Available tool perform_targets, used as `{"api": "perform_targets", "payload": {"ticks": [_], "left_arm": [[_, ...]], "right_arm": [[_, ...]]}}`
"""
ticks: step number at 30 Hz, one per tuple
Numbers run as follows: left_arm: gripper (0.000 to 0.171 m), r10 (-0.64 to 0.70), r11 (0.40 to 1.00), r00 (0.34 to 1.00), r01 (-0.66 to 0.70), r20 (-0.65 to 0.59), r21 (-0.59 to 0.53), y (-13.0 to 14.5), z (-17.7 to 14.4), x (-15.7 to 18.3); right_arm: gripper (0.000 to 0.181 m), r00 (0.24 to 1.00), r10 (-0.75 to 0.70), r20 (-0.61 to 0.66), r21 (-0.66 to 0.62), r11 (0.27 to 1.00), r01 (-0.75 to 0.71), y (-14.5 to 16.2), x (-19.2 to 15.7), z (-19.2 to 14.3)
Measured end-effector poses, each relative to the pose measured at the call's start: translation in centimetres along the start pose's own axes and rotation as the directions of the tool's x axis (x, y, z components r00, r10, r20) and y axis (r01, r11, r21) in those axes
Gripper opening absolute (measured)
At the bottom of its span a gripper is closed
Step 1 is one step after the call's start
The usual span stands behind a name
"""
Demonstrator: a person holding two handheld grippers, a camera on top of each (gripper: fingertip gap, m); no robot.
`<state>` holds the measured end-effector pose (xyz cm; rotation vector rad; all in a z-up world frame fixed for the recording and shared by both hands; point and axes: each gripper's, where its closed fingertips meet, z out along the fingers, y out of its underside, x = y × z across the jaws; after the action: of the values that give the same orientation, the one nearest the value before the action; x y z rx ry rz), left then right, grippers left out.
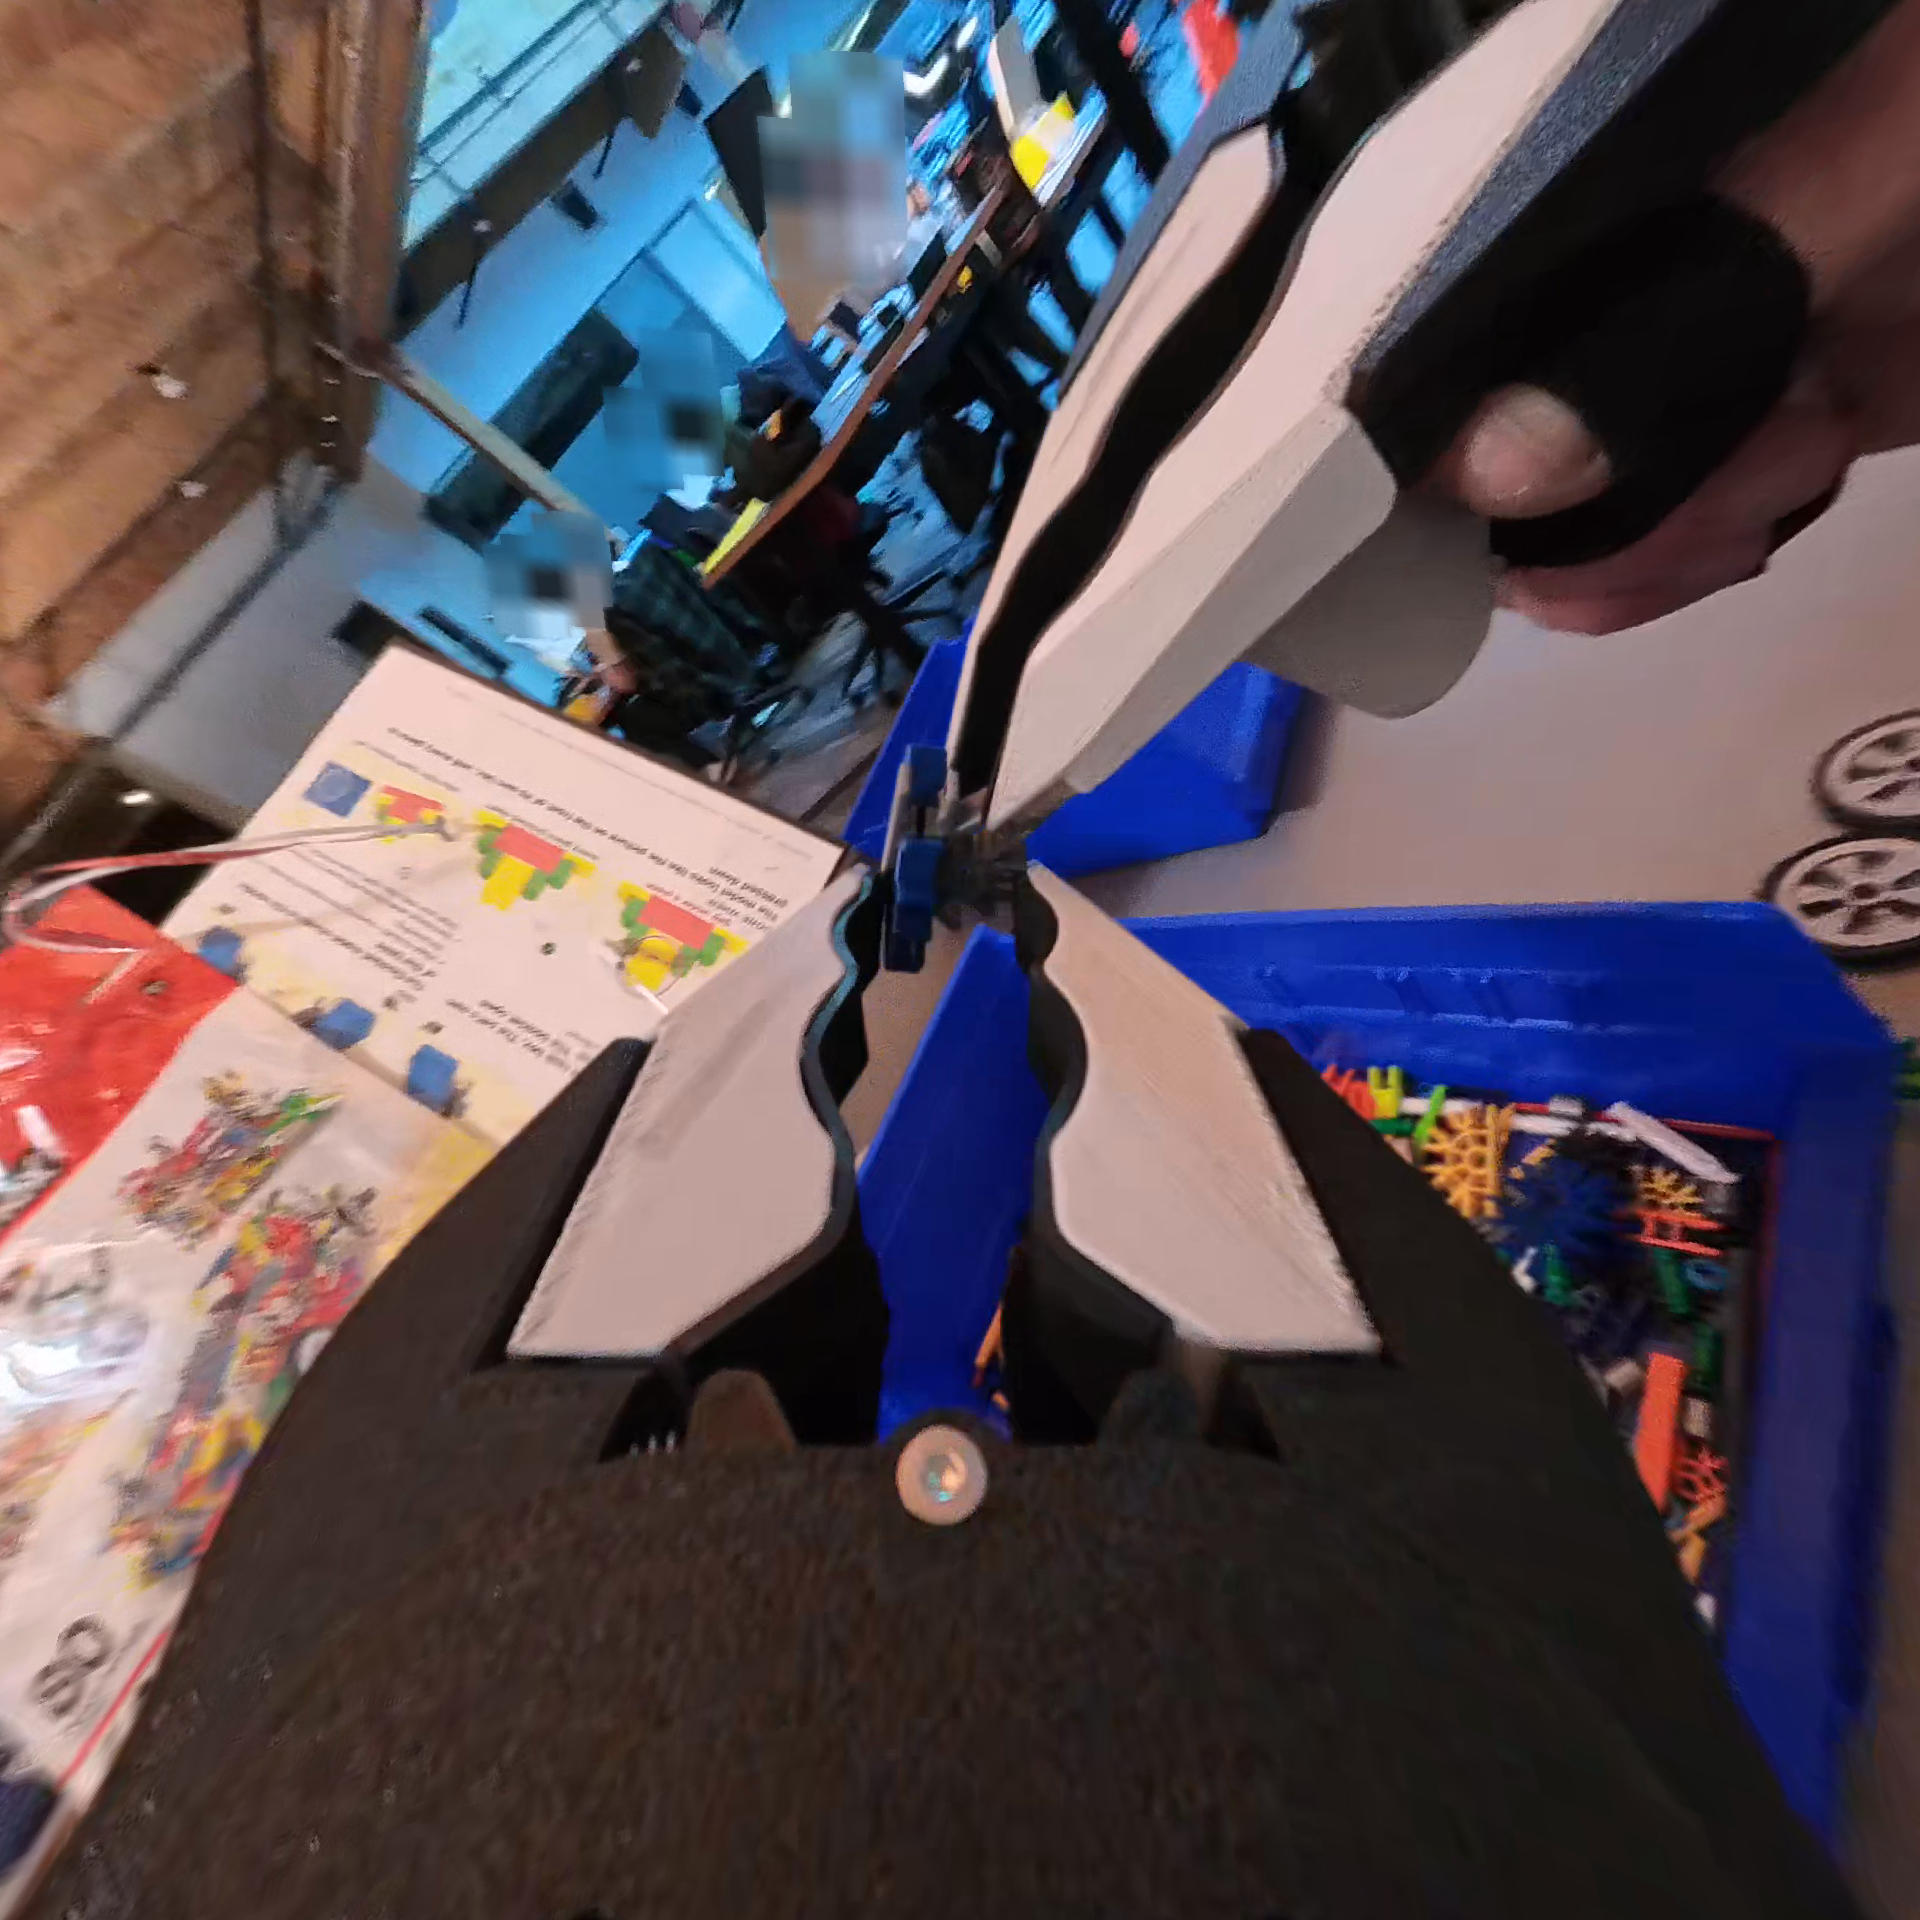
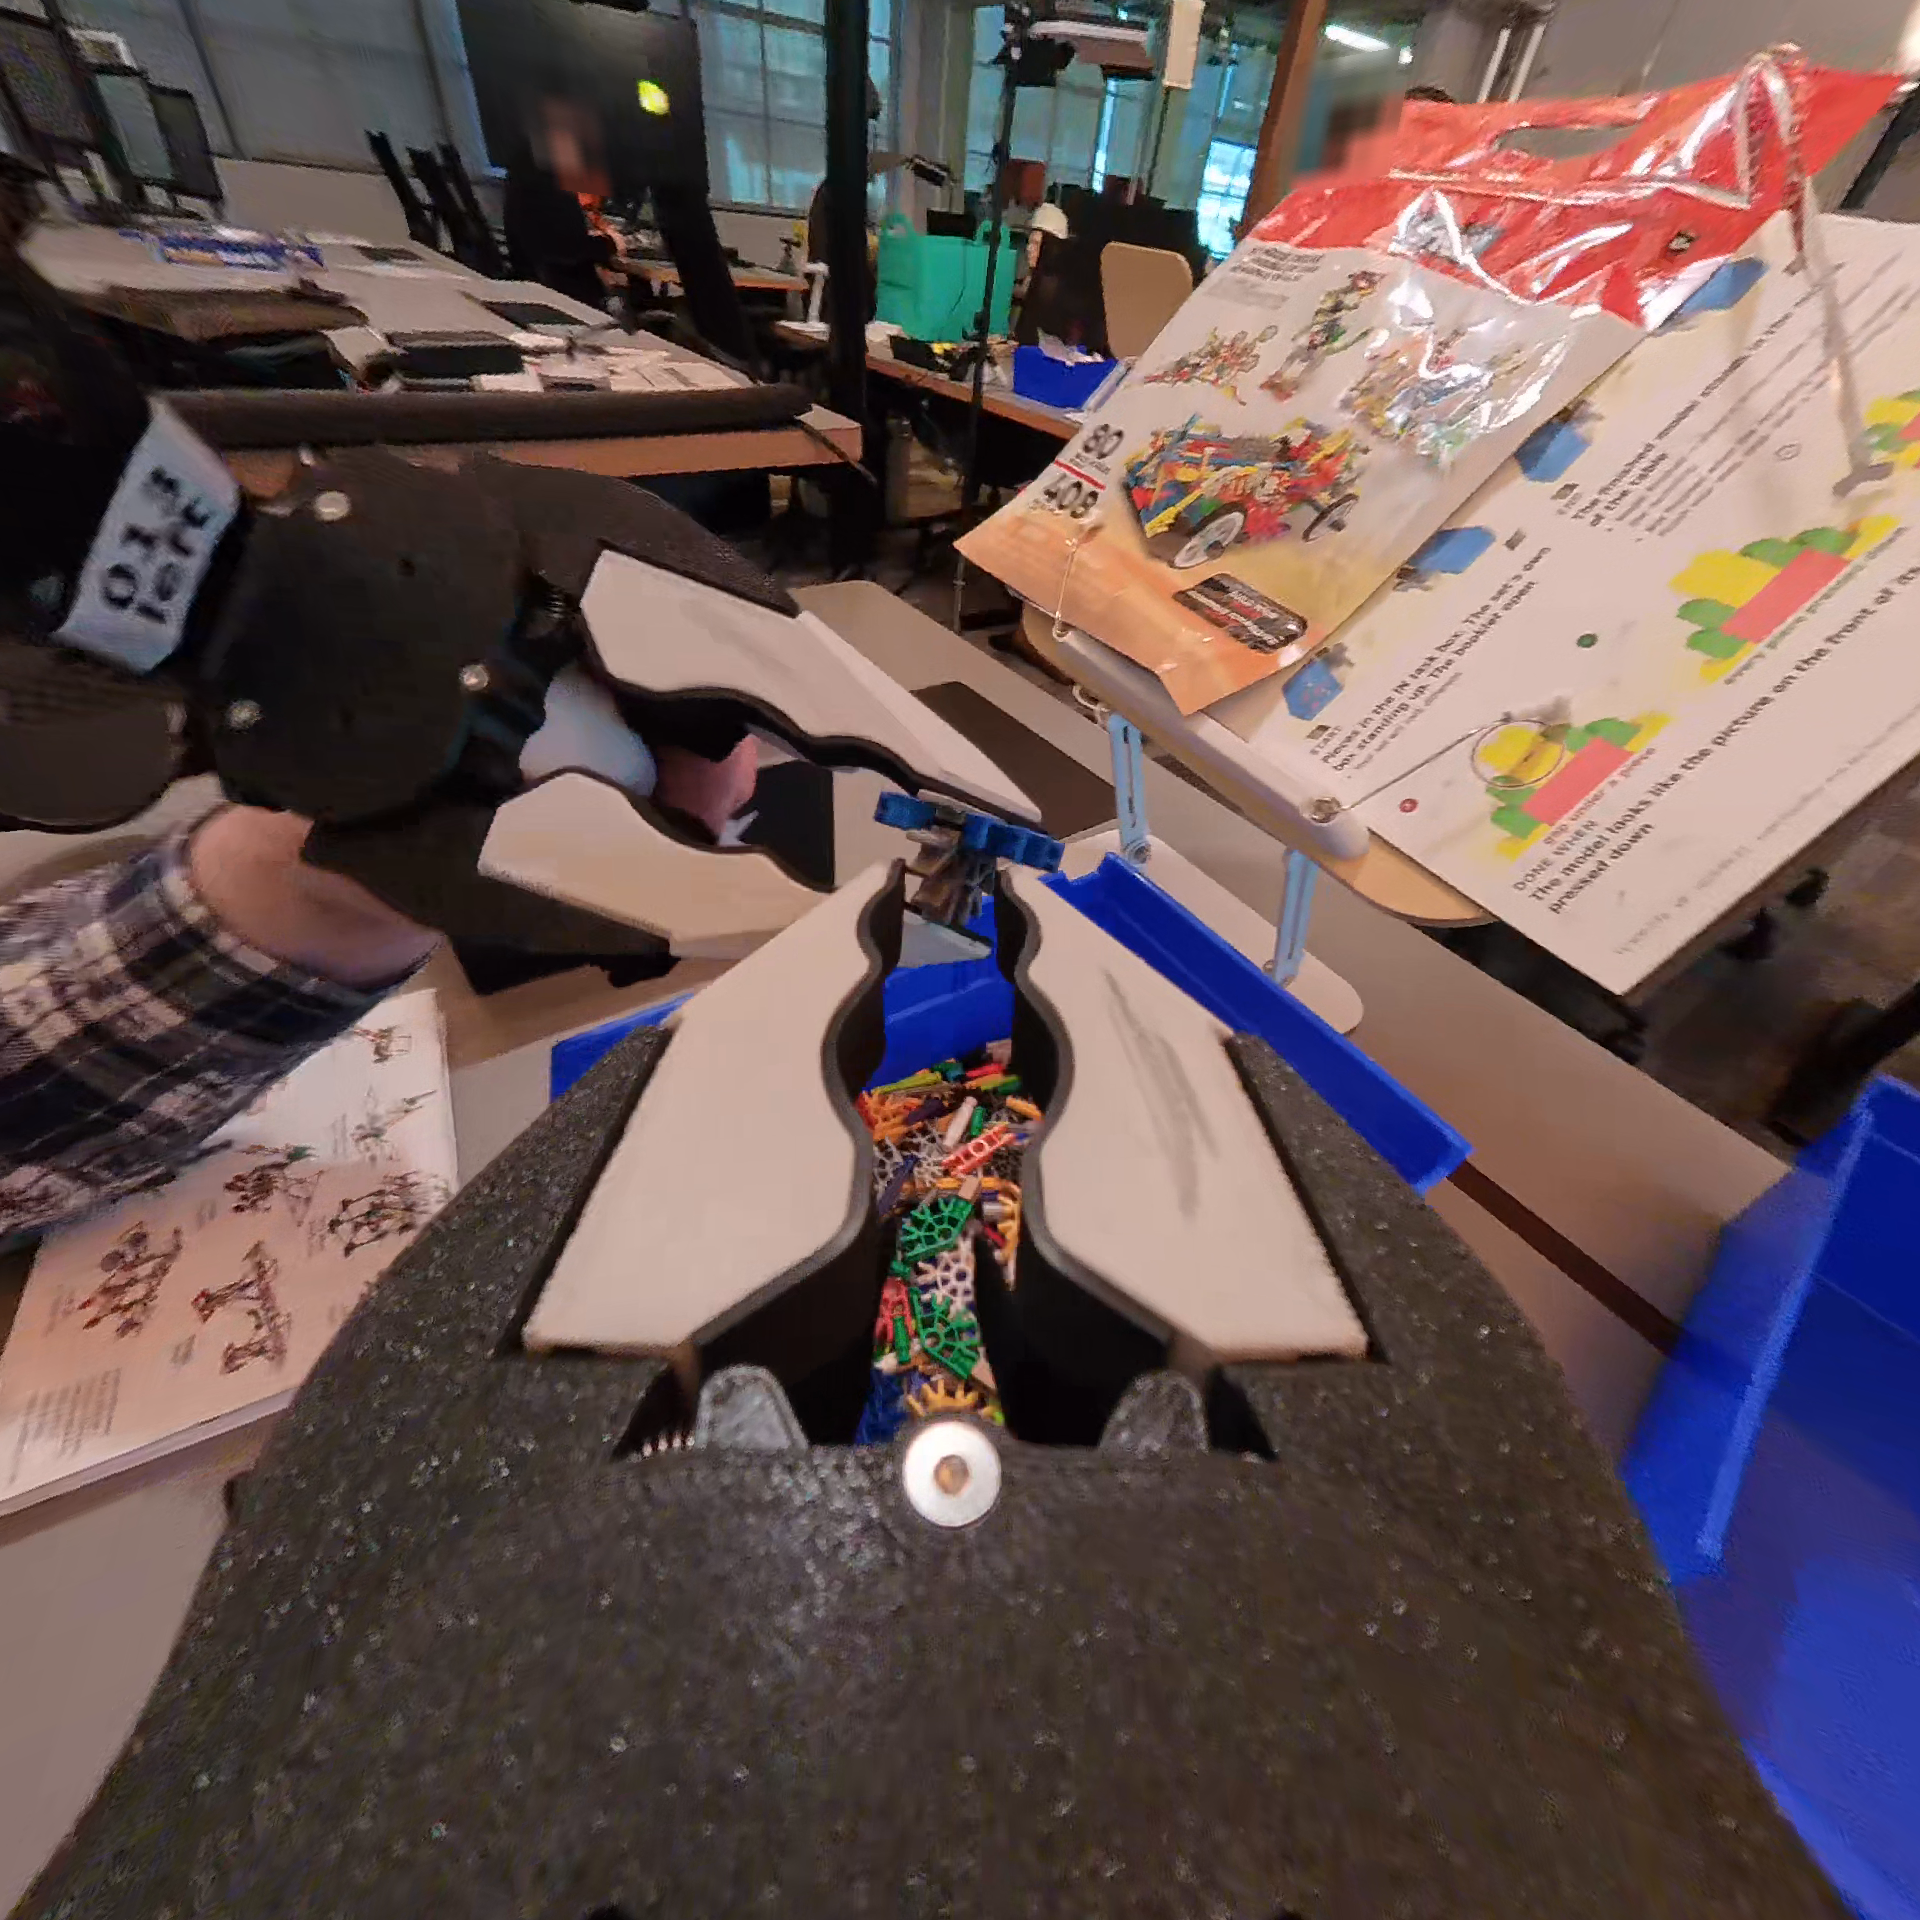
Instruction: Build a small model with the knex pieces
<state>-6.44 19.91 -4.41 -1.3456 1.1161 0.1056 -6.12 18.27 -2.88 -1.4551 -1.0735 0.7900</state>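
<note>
Above blue bin (image 2: 1247,997), both grippers' fingers (image 1: 1091,997) meeting

Workshop, long workbenches (image 2: 582,416), parts bins (image 2: 1766,1403)

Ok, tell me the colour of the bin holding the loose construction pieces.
Blue. The bin shows best in the left wrist view.

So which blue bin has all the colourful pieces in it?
The blue bin right under both claws; the other blue bin at the right edge shows no pieces inside.
</note>
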Motion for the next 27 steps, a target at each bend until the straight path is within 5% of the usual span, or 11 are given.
{"api": "perform_targets", "payload": {"ticks": [10, 17, 27], "left_arm": [[0.020, 0.133, 0.991, 0.983, -0.128, 0.124, -0.048, -1.1, 0.6, 0.3], [0.021, 0.090, 0.993, 0.990, -0.098, 0.104, 0.069, -2.7, -0.3, 0.3], [0.023, -0.035, 0.971, 0.999, 0.034, -0.001, 0.237, -4.9, -1.8, 0.3]], "right_arm": [[0.010, 0.969, -0.209, -0.134, -0.037, 0.978, 0.205, -0.1, 0.2, -0.5], [0.005, 0.946, -0.272, -0.178, 0.018, 0.960, 0.279, -1.6, 0.0, -1.6], [0.004, 0.999, 0.021, 0.040, 0.251, 0.968, -0.030, -3.7, -0.6, -3.9]]}}
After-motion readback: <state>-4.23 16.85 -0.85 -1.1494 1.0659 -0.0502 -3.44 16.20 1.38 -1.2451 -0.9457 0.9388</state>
